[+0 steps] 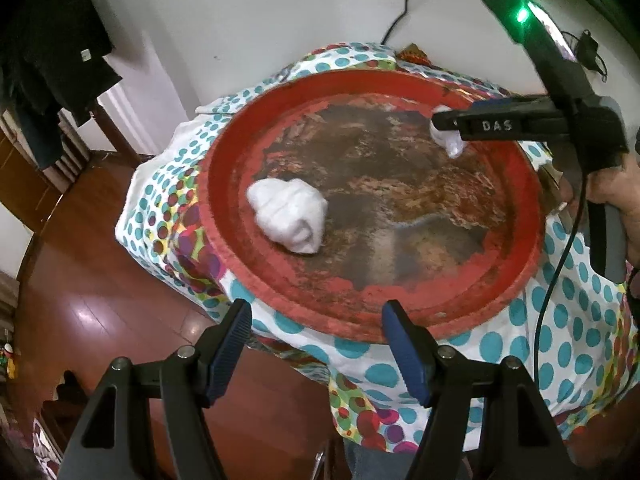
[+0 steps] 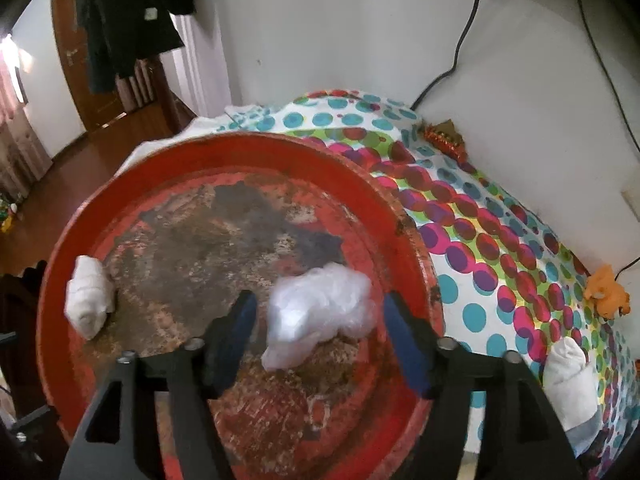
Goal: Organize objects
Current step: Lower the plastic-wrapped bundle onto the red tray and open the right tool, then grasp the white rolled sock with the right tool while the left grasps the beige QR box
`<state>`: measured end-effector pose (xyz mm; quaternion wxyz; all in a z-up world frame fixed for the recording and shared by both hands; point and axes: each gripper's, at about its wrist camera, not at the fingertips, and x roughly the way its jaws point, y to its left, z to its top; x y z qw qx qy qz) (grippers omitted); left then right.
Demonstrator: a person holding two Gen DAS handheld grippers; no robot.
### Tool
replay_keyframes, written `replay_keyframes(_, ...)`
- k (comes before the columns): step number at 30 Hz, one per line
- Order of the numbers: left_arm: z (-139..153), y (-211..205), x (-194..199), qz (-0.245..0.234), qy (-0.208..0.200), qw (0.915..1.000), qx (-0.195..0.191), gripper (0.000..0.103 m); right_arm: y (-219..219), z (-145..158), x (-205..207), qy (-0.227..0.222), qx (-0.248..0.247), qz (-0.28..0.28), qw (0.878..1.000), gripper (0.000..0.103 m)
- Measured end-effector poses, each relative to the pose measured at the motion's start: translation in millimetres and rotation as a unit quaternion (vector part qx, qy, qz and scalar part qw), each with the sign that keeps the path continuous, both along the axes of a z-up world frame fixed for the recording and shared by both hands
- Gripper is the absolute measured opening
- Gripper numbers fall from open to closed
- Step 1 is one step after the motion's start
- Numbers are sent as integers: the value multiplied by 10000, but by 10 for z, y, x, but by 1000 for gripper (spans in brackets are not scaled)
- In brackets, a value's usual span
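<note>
Both views were evenly, softly lit by indoor light, with no hard shadows on the tray (image 1: 224, 216). Glare patches shone on the wood floor (image 1: 92, 312) in the left view. A green lamp (image 1: 521, 14) glowed at that view's top right and tinted the dark corner. A bright, blown-out light (image 2: 10, 54) flared at the right view's left edge. Fisheye bending curved the wall (image 2: 360, 32) and darkened the corners. The white wad (image 2: 320, 304) looked soft and slightly blurred.

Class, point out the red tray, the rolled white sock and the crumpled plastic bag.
red tray (image 2: 360, 184): right wrist view, far rim.
rolled white sock (image 1: 286, 214): left wrist view, middle.
crumpled plastic bag (image 2: 320, 304): right wrist view, centre.
</note>
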<state>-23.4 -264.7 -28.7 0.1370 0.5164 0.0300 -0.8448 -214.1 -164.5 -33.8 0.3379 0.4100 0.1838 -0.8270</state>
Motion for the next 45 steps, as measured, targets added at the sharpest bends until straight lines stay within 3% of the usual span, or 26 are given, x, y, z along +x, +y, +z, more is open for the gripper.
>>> replay_keyframes(5, 69, 188, -11, -140, 94, 9999, 14, 69, 450, 227, 240, 54, -306, -150, 9994, 69)
replay_keyframes(11, 147, 668, -62, -656, 241, 9975, 91, 69, 1412, 364, 665, 5, -587, -638, 9962, 69)
replay_keyframes(18, 87, 1403, -120, -1420, 242, 9893, 241, 69, 2474, 275, 1017, 140, -416, -1424, 9888, 69)
replay_keyframes(24, -60, 1866, -163, -1803, 68, 9833, 217, 69, 3077, 110, 1157, 8, -457, -1939, 9799, 69)
replay_keyframes(32, -222, 2166, -188, -2105, -115, 9772, 242, 69, 3288, -42, 1186, -139, -564, -2122, 9755, 69)
replay_keyframes(45, -234, 2270, -405, -2452, -243, 9692, 40, 69, 3174, -173, 904, -172, -680, -2059, 9761, 71)
